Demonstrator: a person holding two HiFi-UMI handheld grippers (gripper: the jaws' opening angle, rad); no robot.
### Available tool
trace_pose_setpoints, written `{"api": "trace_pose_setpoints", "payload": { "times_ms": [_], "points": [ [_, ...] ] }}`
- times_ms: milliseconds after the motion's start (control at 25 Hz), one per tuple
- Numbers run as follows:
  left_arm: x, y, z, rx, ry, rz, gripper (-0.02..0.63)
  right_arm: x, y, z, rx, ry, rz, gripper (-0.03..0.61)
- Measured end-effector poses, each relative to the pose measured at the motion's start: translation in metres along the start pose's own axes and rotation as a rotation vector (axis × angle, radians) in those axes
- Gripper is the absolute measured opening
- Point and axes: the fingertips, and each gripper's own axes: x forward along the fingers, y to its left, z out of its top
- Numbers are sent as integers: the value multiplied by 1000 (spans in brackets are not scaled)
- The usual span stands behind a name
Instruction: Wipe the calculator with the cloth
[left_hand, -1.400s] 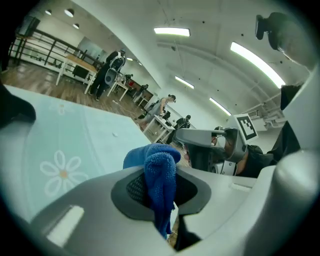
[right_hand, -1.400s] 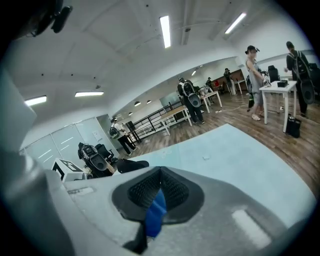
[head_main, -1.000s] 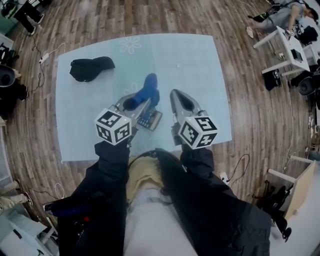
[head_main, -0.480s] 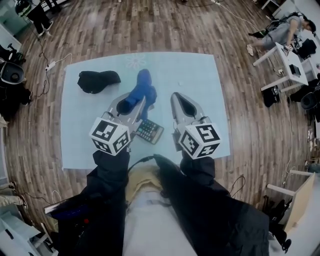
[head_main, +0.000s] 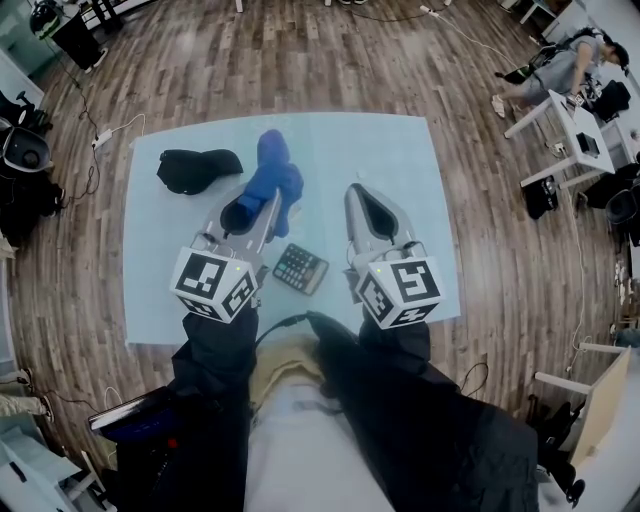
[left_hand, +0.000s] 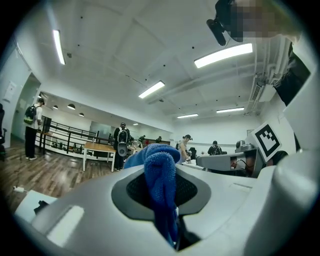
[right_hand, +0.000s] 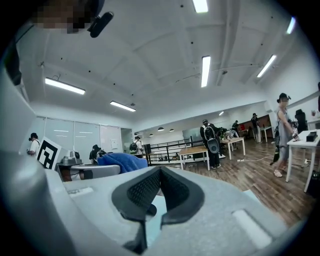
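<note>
Lifted off the calculator, the cloth sits clamped in the left hand-held gripper; right hand-held gripper closed, empty; wiping seems done.

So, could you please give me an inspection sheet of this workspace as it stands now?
Surface: pale blue table, on wood floor.
Job's things: calculator flat on table; blue cloth in left gripper, off the calculator.
Clutter: black cap, far left of table.
Grippers: left gripper shut on cloth; right gripper shut, empty.
Cables: power strip and leads on floor, left of table.
Surroundings: white desks, person, far right.
</note>
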Motion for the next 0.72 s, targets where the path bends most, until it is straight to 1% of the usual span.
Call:
{"api": "trace_pose_setpoints", "payload": {
  "times_ms": [320,600,720],
  "points": [
    [-2,-1,8,37,-14,23,61,-3,5,12,-62,-31,-35,0],
    [-4,6,16,91,-16,85,61,-2,7,17,-91,-39,-55,0],
    [-6,8,17,100,-20,101,61,-1,9,16,-100,-35,-65,0]
  ]
}}
